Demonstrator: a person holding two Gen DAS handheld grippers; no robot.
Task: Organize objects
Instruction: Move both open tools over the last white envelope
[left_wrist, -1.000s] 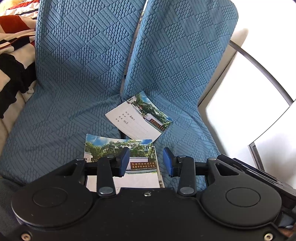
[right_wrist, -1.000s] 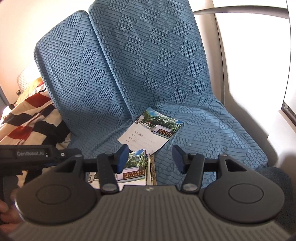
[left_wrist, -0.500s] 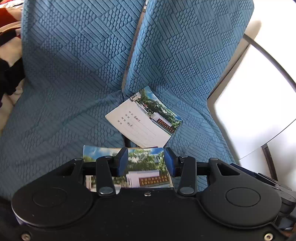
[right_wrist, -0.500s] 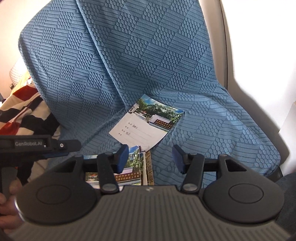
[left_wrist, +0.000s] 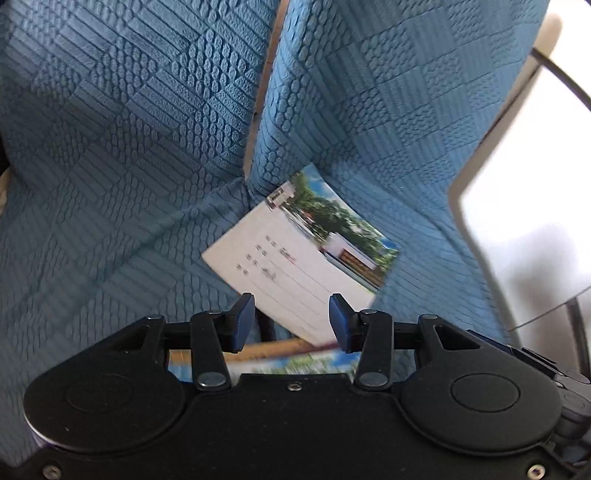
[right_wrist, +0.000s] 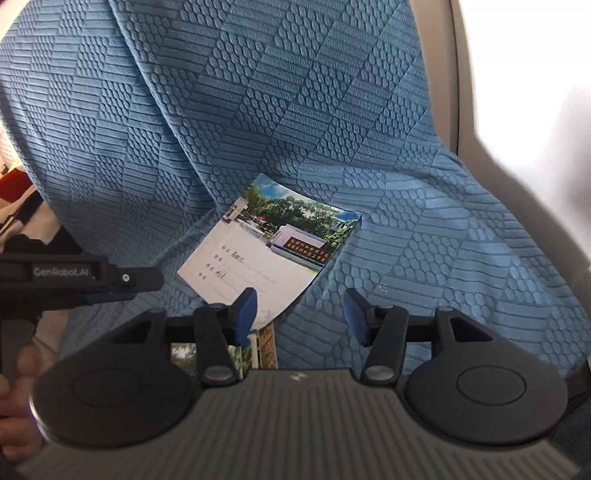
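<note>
Both fingers pairs are standing spread, pinching nothing. Left gripper (left_wrist: 291, 319) and right gripper (right_wrist: 300, 312) are hovering just short of the notebook (right_wrist: 271, 247).

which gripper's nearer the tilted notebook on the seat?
Left, slightly. The left gripper has the notebook between its open fingertips; the right gripper sits off its lower right corner.

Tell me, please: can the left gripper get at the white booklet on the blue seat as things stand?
Probably yes. The left gripper has its jaws apart and empty, the white booklet lies uncovered just beyond its fingertips on the blue seat cover, and nothing stands between.
</note>
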